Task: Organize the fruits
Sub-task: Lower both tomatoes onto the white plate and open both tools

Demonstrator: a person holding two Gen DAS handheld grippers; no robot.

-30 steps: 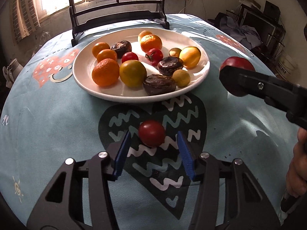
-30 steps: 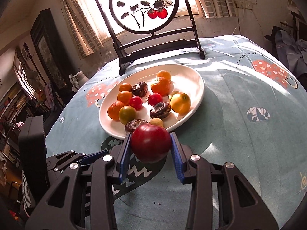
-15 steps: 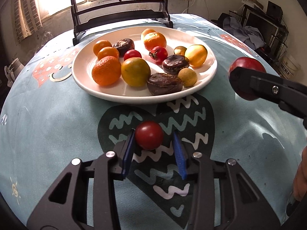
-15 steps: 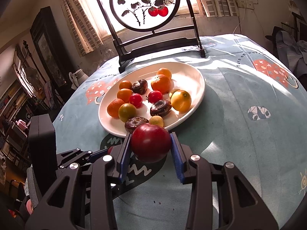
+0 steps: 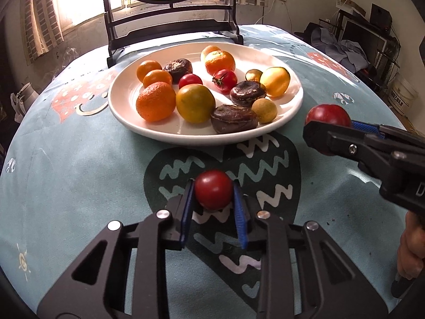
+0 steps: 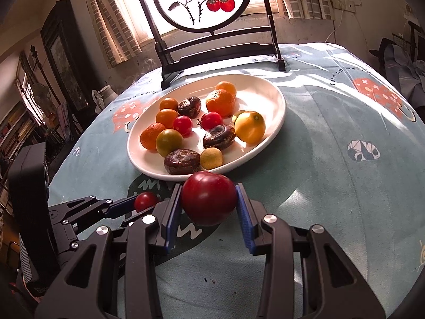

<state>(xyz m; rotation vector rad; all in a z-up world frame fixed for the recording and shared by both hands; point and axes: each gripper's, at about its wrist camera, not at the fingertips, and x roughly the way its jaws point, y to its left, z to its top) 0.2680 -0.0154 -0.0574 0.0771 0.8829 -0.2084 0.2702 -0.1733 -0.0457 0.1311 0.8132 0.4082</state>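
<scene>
Your left gripper point(image 5: 213, 191) has its blue pads clamped on the small red tomato point(image 5: 213, 189), one pad on each side, low over the dark heart print point(image 5: 268, 164) on the tablecloth point(image 5: 74, 164). Whether the tomato rests on the cloth or hangs just above it, you cannot tell. Your right gripper point(image 6: 208, 199) is clamped on the large dark-red fruit point(image 6: 209, 197), held just off the near rim of the white plate point(image 6: 273, 111).

In the left wrist view the plate sits at twelve o'clock from the small tomato, with a band of bare cloth between its near rim and your pads. At nine o'clock the cloth is open out to the table edge. At two o'clock the right gripper and its fruit stand in the way.

On the plate, the free room is the bare rim from one to three o'clock, beside the yellow fruit point(image 6: 249, 127); the left half is packed with oranges point(image 5: 156, 101), cherry tomatoes point(image 5: 190, 80) and dark wrinkled fruits point(image 5: 234, 119). Behind the plate, at twelve o'clock, the black screen stand point(image 6: 220, 50) closes off the far side.

In the right wrist view your left gripper's far finger is hidden behind the right gripper's frame, and the small tomato shows only partly. A hand point(image 5: 411, 250) is cut off at the left view's right edge.
</scene>
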